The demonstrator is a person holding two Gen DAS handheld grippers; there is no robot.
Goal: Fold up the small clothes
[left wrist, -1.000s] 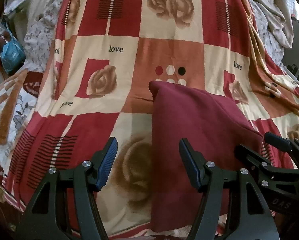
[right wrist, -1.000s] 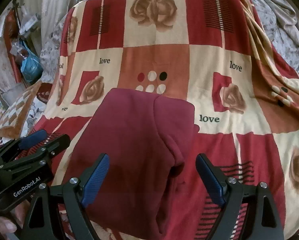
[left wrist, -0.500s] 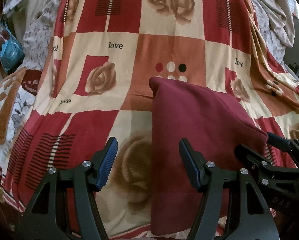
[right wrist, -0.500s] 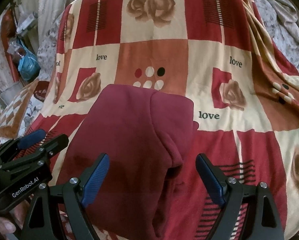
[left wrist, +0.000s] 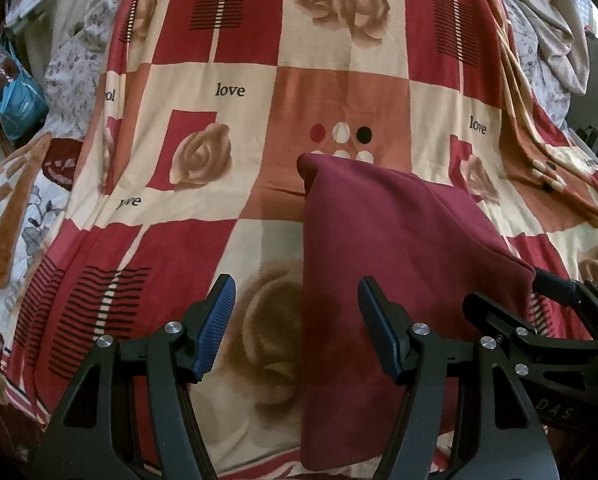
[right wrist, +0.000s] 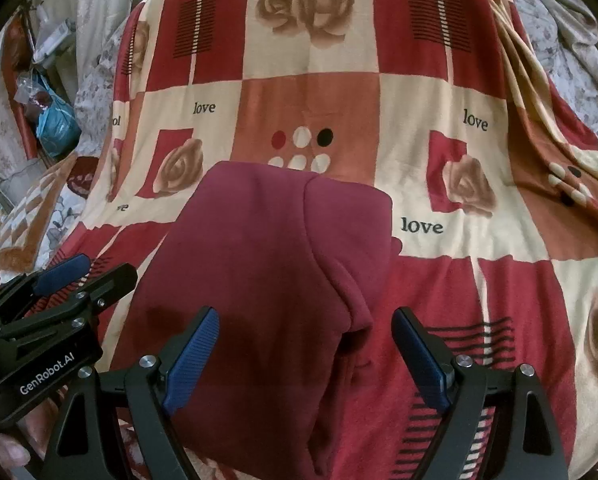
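A folded maroon garment (left wrist: 383, 256) lies flat on a red and cream patterned blanket (left wrist: 203, 216). In the right wrist view the garment (right wrist: 267, 264) shows a folded flap along its right side. My left gripper (left wrist: 293, 326) is open and empty, hovering over the garment's left edge near the front. My right gripper (right wrist: 305, 354) is open and empty, above the garment's near right part. Each gripper shows at the edge of the other's view: the right gripper (left wrist: 555, 312) and the left gripper (right wrist: 55, 280).
The blanket (right wrist: 459, 160) covers a bed and drapes off on the right. A blue plastic bag (left wrist: 19, 100) and clutter sit at the far left. A brown and white quilt (left wrist: 7, 216) lies at the left. Grey bedding (left wrist: 547, 32) is bunched at the back right.
Both grippers stay open and have drifted slightly back from the garment. The garment has not moved.
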